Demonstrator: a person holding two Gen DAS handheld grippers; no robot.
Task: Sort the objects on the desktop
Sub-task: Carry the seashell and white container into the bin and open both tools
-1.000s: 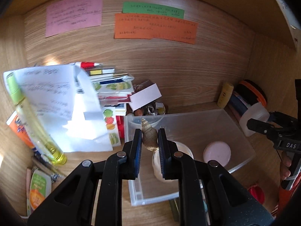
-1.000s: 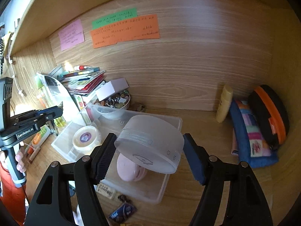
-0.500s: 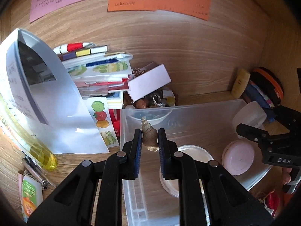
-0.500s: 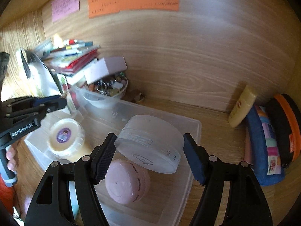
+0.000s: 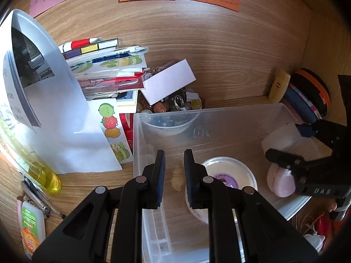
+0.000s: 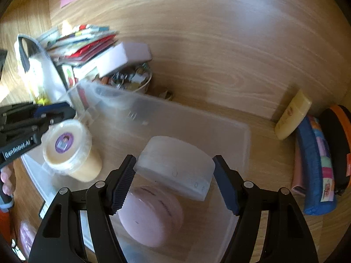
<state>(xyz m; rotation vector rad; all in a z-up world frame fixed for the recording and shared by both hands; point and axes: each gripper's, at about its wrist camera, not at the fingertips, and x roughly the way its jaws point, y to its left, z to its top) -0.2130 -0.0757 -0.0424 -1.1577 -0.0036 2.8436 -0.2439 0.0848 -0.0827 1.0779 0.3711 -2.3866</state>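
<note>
A clear plastic bin [image 5: 140, 135] [image 6: 243, 135] sits on the wooden desk. My left gripper [image 5: 174, 164] is open over its left part; a tan conch shell [image 5: 177, 180] lies on the bin floor below the jaws, blurred. A cream jar with a purple label [image 5: 228, 175] [image 6: 65, 144] and a pink round case [image 5: 280, 186] [image 6: 151, 217] are in the bin. My right gripper [image 6: 174, 173] is shut on a white round container [image 6: 175, 166] just above the pink case; it also shows in the left wrist view [image 5: 283, 138].
A bowl of trinkets [image 5: 173, 105] with a white box [image 5: 169, 84] on it stands behind the bin, beside stacked books [image 5: 105, 65] and a white paper [image 5: 57, 114]. A yellow bottle [image 5: 41, 171] lies left. A yellow tube [image 6: 294, 114] and pouches [image 6: 318, 164] lie right.
My left gripper has opened and let go of the conch shell, which now lies in the bin. My right gripper has lowered the white container further into the bin.
</note>
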